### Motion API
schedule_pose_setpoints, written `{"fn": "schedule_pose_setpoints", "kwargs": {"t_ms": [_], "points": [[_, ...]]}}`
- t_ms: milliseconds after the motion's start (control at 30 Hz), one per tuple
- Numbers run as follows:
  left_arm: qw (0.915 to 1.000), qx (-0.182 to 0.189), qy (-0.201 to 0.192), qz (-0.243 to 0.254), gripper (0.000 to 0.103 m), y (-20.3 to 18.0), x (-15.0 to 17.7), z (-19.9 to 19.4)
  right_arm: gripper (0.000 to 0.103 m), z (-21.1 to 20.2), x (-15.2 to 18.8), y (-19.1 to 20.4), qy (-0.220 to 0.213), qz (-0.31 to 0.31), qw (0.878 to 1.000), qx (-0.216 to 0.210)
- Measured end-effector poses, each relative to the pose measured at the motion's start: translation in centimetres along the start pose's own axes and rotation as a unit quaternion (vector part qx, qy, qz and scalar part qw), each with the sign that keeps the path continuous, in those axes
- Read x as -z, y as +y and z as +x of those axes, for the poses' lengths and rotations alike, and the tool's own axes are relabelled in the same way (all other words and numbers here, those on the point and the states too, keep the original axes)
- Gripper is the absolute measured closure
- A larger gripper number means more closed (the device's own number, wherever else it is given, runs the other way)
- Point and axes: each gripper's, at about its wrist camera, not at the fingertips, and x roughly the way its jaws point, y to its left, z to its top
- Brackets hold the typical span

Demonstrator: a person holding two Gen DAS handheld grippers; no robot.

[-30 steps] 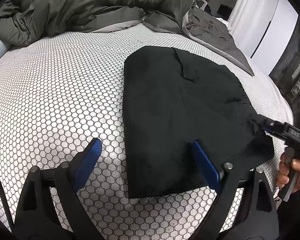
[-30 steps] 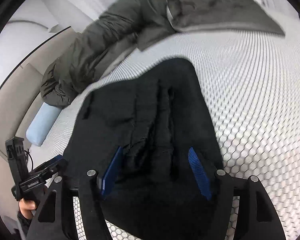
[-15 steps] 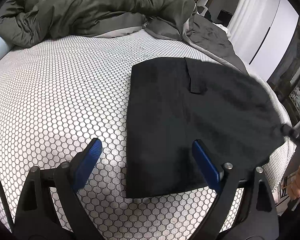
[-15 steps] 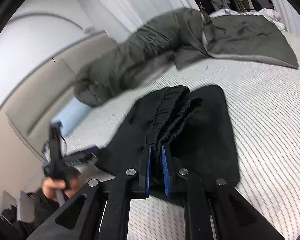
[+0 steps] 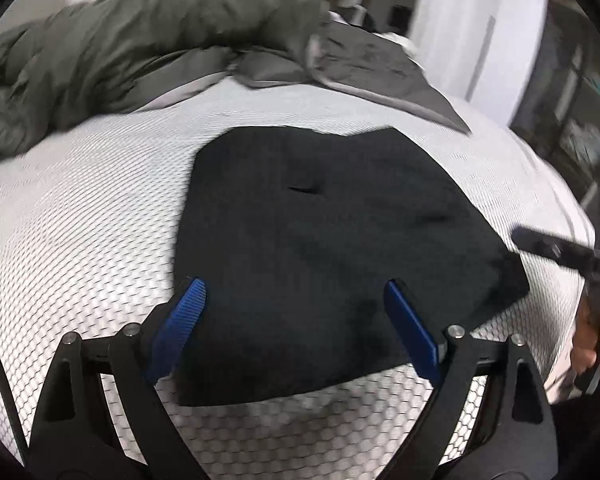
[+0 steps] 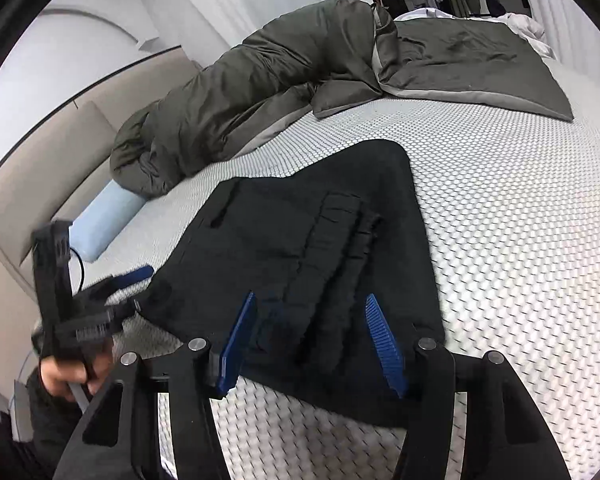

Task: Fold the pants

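The black pants point(image 5: 324, 240) lie folded flat on the white honeycomb bed cover point(image 5: 80, 216); in the right wrist view point(image 6: 300, 240) the gathered waistband and a pocket face up. My left gripper point(image 5: 296, 328) is open and empty, hovering over the near edge of the pants. My right gripper point(image 6: 312, 340) is open and empty, just above the waistband end. Each gripper also shows in the other's view: the right gripper point(image 5: 556, 252) at the right, the left gripper point(image 6: 100, 304) at the left.
A rumpled dark green duvet point(image 6: 300, 68) lies along the far side of the bed. A light blue pillow point(image 6: 104, 220) rests by the beige headboard point(image 6: 36, 176). White curtains point(image 5: 472, 28) and dark furniture stand beyond the bed.
My right gripper was shut on the waistband and holding it up; it has let go and opened, and the pants now lie flat. My left gripper moved over the pants' edge.
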Motion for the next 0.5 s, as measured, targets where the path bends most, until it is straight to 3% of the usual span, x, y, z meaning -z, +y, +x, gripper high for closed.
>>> {"fn": "schedule_pose_setpoints", "kwargs": {"t_ms": [100,167,267,333,400,433,500], "points": [[0.9986,0.020,0.008,0.049,0.018,-2.7,0.5,0.7,0.045,1.7,0.0,1.4,0.022,-0.017,1.000,-0.007],[0.9964,0.005,0.017,0.083,0.022,-4.2,1.1,1.3,0.078,3.9,0.1,2.1,0.065,-0.044,0.996,0.031],[0.9939,-0.010,0.027,0.107,0.022,-5.3,1.7,1.7,0.092,4.9,0.1,2.7,0.076,-0.044,0.995,0.040],[0.9940,-0.005,0.026,0.106,0.022,-5.4,1.9,1.4,0.094,3.4,-0.2,3.0,0.057,-0.043,0.997,-0.002],[0.9946,0.002,0.026,0.100,0.022,-5.2,2.0,1.0,0.094,2.3,-0.3,3.2,0.049,-0.054,0.997,-0.009],[0.9948,0.004,0.028,0.098,0.022,-5.0,2.0,1.0,0.094,2.4,-0.1,3.0,0.052,-0.061,0.997,0.008],[0.9948,0.008,0.031,0.097,0.022,-4.8,2.2,1.1,0.093,4.4,0.9,1.9,0.096,-0.074,0.990,0.074]]}}
